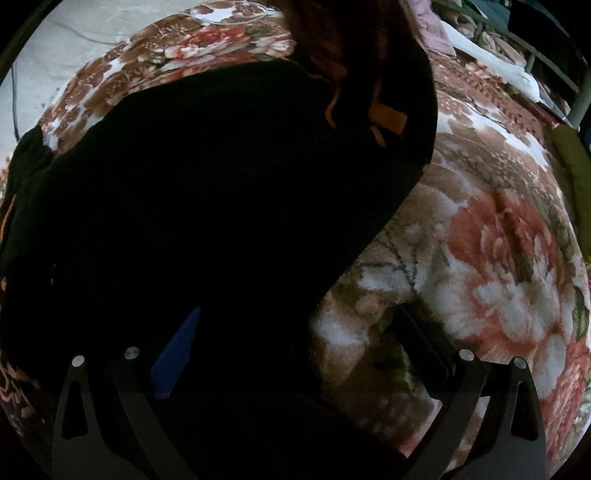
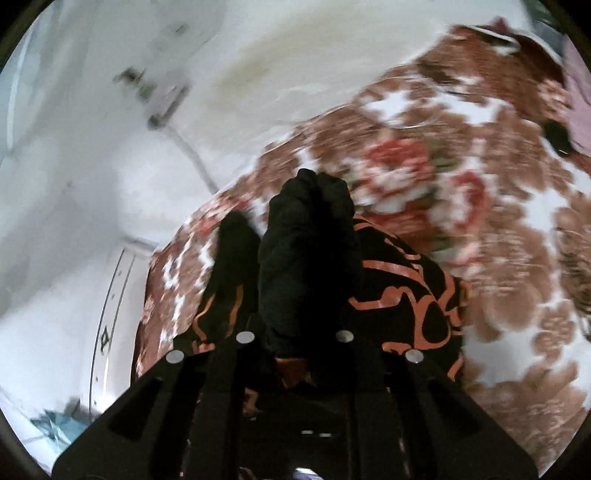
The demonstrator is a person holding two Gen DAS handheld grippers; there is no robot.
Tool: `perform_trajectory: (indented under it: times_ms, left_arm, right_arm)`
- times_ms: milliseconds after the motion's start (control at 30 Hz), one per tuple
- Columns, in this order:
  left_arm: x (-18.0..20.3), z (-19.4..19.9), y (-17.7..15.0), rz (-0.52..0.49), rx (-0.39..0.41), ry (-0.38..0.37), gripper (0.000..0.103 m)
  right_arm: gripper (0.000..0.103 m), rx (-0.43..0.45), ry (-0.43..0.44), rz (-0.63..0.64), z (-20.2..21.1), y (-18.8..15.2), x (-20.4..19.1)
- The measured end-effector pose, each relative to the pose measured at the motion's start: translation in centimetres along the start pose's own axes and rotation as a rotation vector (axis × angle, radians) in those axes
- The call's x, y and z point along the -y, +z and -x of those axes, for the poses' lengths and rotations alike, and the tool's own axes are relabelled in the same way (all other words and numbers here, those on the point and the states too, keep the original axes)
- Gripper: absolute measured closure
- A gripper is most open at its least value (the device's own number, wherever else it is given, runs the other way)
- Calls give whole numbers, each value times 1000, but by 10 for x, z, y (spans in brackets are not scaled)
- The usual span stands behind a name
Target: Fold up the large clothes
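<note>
A large black garment (image 1: pixel 207 184) lies spread over the floral blanket (image 1: pixel 498 258), and an orange label (image 1: pixel 388 120) shows at its far end. My left gripper (image 1: pixel 295 332) hangs low over the garment's near edge with its jaws wide apart. Its blue-padded finger (image 1: pixel 177 350) is against the black cloth and the other finger (image 1: pixel 417 339) is over the blanket. In the blurred right wrist view, my right gripper (image 2: pixel 295 295) is shut on a bunched fold of the black garment (image 2: pixel 306 240), lifted off the blanket (image 2: pixel 498 221). The orange print (image 2: pixel 413 295) hangs below it.
A white wall (image 2: pixel 92 203) with a socket and a cable (image 2: pixel 192 155) borders the bed on the left. A metal bed frame (image 1: pixel 546 62), a white cloth (image 1: pixel 491 59), a pink cloth (image 1: pixel 432 33) and a green cloth (image 1: pixel 572 158) lie at the far right.
</note>
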State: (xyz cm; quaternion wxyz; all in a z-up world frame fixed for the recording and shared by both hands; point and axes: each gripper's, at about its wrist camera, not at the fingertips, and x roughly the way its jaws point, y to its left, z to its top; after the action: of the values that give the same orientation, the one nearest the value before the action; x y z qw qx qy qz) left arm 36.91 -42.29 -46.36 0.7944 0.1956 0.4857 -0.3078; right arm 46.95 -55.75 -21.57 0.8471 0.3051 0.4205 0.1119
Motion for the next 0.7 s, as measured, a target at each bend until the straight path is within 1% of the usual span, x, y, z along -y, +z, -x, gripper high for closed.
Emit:
perform_trajectory:
  times_ms: [67, 133, 233, 300, 333, 400, 500, 600, 667, 700]
  left_arm:
    - [1, 1, -2, 0, 4, -2, 4]
    - [0, 2, -4, -2, 12, -5, 4]
    - [-2, 3, -4, -4, 27, -10, 4]
    - [-2, 2, -5, -7, 32, -11, 4]
    - [-1, 2, -5, -8, 33, -8, 4]
    - [-1, 2, -6, -9, 35, -4, 4]
    - [-1, 3, -6, -9, 44, -1, 4]
    - [-1, 4, -8, -11, 59, 2, 4]
    - [-2, 4, -8, -10, 62, 1, 4]
    - [-2, 4, -8, -11, 63, 2, 4]
  right_arm:
    - [91, -22, 8, 46, -17, -8, -32]
    - [91, -41, 24, 62, -36, -15, -60]
    - [91, -59, 86, 53, -65, -28, -104]
    - [91, -65, 135, 70, -85, -36, -142]
    - [91, -70, 147, 78, -91, -39, -153]
    - [91, -97, 177, 110, -111, -51, -189]
    - [91, -155, 196, 161, -149, -78, -238]
    - [91, -211, 198, 159, -182, -99, -264]
    - [91, -269, 202, 145, -211, -118, -281]
    - [91, -285, 197, 158, -222, -125, -290]
